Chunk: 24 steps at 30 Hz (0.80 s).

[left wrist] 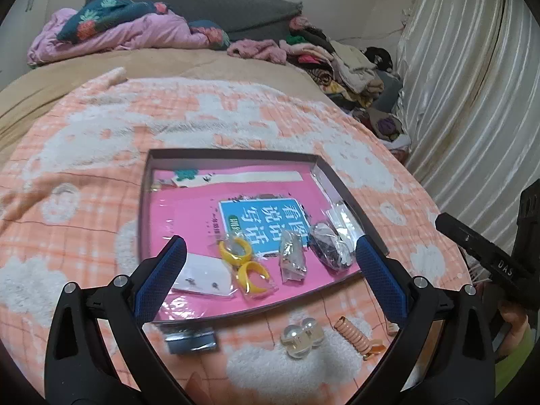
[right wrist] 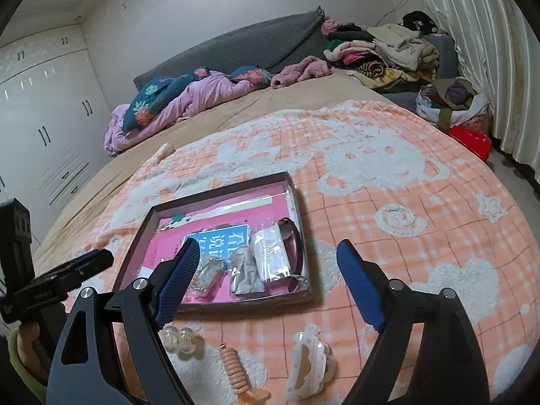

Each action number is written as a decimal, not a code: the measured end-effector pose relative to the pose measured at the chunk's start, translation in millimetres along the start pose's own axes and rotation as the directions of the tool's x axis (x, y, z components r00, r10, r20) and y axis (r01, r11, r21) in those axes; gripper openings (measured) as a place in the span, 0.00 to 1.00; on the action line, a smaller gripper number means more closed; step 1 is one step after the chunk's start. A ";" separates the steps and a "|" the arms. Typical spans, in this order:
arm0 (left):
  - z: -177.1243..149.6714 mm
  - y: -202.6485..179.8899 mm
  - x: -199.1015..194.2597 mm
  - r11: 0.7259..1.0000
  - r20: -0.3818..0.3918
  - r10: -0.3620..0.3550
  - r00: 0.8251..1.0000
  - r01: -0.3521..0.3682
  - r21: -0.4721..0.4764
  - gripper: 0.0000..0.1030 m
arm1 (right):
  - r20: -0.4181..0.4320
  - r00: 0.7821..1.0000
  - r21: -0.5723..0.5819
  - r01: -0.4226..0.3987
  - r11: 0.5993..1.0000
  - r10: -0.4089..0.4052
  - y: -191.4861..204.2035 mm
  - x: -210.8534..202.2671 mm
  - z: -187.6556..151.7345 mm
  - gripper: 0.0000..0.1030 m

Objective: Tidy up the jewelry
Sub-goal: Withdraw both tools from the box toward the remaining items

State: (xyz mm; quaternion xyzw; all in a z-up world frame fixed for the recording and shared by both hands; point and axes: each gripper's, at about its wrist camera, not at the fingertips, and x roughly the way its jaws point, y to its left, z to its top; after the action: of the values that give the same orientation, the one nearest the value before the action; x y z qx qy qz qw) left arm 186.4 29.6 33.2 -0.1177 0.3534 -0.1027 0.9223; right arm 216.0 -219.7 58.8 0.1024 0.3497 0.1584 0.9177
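Both the left gripper [left wrist: 270, 270] and right gripper [right wrist: 266, 276] are held released, grasping nothing, above the shallow pink-lined cardboard tray [left wrist: 233, 151] of bagged jewelry on the bed.

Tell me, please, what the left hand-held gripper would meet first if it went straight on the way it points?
Probably the bagged yellow rings in the tray; the left hand-held gripper is open and centred on them, though depth is uncertain.

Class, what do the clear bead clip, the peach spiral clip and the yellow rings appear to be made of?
Clear bead clip: probably transparent plastic or acrylic; glossy, and the blanket shows through.
Peach spiral clip: likely plastic coil, smooth and evenly coloured.
Yellow rings: seemingly opaque glossy plastic or resin, inside clear film packets.
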 end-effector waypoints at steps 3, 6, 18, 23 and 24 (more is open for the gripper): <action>-0.5 0.1 -10.8 1.000 0.019 0.010 1.000 -0.010 -0.006 0.91 | 0.002 1.000 -0.007 -0.012 1.000 0.012 3.9 -5.2 -0.3 0.80; -3.1 -1.3 -19.7 1.000 0.031 0.011 0.999 -0.010 -0.008 0.91 | 0.003 1.000 -0.018 -0.021 1.000 0.022 7.1 -9.7 -1.2 0.80; -14.8 -19.1 -42.5 0.999 0.051 0.030 0.998 -0.032 0.023 0.91 | -0.011 0.998 -0.040 -0.058 0.998 0.058 13.4 -27.4 -13.4 0.80; -21.8 -21.4 -48.1 0.998 0.047 0.049 0.998 -0.050 0.025 0.91 | -0.013 0.997 -0.041 -0.076 0.996 0.076 14.6 -33.5 -17.4 0.80; -23.6 -21.5 -49.0 0.998 0.046 0.053 0.998 -0.054 0.025 0.91 | -0.014 0.997 -0.042 -0.079 0.996 0.079 15.3 -34.2 -18.4 0.80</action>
State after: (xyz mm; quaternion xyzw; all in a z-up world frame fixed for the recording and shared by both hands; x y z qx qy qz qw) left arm 132.5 19.1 53.1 -0.0983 0.3341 -0.0801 0.9340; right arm 176.1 -216.5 70.7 0.0955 0.3476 0.2025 0.9105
